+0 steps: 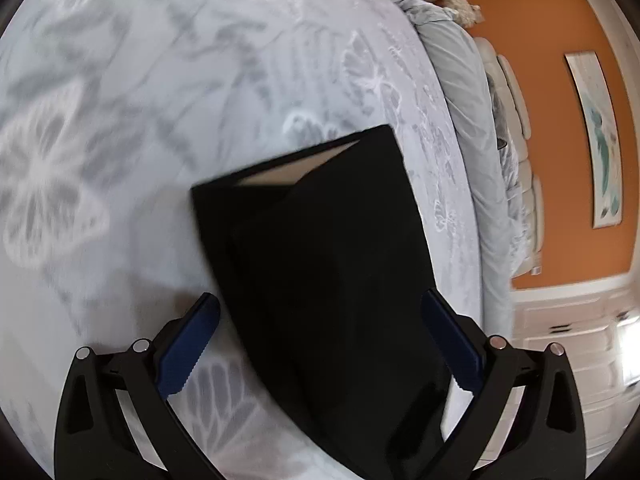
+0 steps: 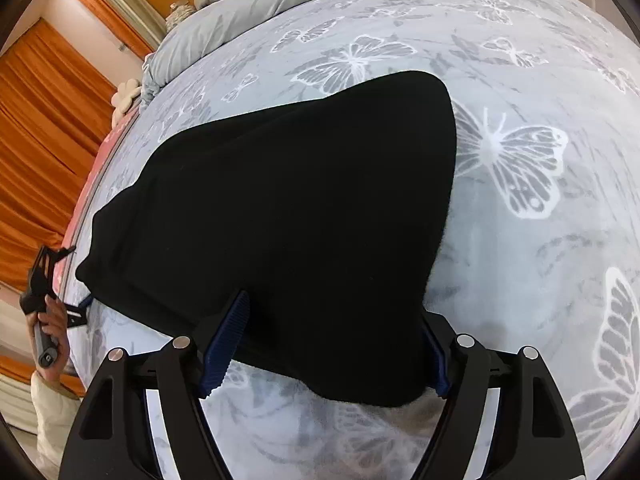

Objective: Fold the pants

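Your count on the bed
One black pants (image 2: 288,216), one butterfly bedsheet (image 2: 520,240), one rolled duvet (image 2: 248,20), your two grippers (image 1: 320,340) (image 2: 332,344).

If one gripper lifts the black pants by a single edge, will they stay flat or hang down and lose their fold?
The black pants look soft and would probably hang down limp: their edges curve and sag on the bedspread. The layers, seen lying loose at the open end, would likely slide apart. They seem light, since the bedspread hardly dents beneath them.
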`<state>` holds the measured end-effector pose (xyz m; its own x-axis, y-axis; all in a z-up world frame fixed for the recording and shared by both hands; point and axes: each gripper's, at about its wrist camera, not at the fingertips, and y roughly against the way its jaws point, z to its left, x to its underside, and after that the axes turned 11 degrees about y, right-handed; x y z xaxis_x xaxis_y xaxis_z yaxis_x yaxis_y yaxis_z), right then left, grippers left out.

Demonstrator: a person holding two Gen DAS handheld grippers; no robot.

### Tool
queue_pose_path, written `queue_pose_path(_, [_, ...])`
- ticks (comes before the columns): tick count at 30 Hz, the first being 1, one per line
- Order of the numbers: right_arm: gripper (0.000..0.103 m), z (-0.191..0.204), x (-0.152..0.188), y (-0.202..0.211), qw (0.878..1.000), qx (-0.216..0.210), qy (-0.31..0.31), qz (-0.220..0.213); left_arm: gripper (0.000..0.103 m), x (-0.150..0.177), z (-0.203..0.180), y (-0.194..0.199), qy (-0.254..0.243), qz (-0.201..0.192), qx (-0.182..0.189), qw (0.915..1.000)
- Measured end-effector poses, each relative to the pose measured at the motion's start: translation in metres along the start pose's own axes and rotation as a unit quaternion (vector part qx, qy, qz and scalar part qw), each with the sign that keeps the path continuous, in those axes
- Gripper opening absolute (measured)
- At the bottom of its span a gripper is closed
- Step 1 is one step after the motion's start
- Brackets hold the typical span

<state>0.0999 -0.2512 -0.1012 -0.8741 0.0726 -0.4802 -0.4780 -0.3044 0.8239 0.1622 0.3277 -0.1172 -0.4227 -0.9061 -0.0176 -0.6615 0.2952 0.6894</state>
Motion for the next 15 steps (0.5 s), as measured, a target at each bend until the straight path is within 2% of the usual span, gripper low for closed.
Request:
queue_pose_path(2, [0.075,0.000,0.000,0.000,1.000,0.002,0.000,-0.003,0.098,0.002,-0.007,-0.004,-0.024,-0.010,-0.008,0.9996])
queue_pose_path(3, [0.075,0.001,0.000,-0.001,1.000,0.003,0.001,-0.005,0.094,0.001,-0.010,-0.008,-0.033,-0.016,-0.007,0.9993])
queue_pose_path(4, [0.073,0.001,0.000,-0.001,1.000,0.005,0.003,-0.007,0.081,0.001,-0.011,-0.011,-0.039,-0.022,-0.007,0.9990])
queue_pose_path(5, [0.070,0.002,0.000,0.000,1.000,0.010,0.005,-0.011,0.073,0.000,-0.012,-0.013,-0.041,-0.025,-0.012,0.9988])
queue_pose_path(6, [0.053,0.001,0.001,0.001,1.000,0.014,0.009,-0.015,0.051,-0.003,-0.012,-0.014,-0.037,-0.029,-0.025,0.9986])
queue_pose_path(7, [0.035,0.000,0.001,0.003,1.000,0.005,0.011,-0.021,0.016,-0.005,-0.008,-0.013,-0.032,-0.026,-0.024,0.9989])
queue_pose_path(8, [0.034,-0.002,-0.001,0.003,1.000,-0.009,0.004,-0.022,0.016,-0.007,-0.005,-0.015,-0.023,-0.001,0.005,0.9997])
queue_pose_path(9, [0.031,-0.002,-0.001,0.006,1.000,-0.012,-0.003,-0.023,0.015,-0.007,-0.001,-0.012,-0.004,0.003,0.014,0.9999])
queue_pose_path(10, [0.029,0.000,-0.001,0.012,0.999,-0.013,0.003,-0.030,0.015,-0.006,-0.001,-0.007,-0.007,0.002,0.016,0.9999])
queue_pose_path(15, [0.026,0.013,0.003,0.056,0.997,-0.037,0.022,-0.060,0.015,0.020,-0.020,0.037,-0.074,0.013,0.040,0.9964])
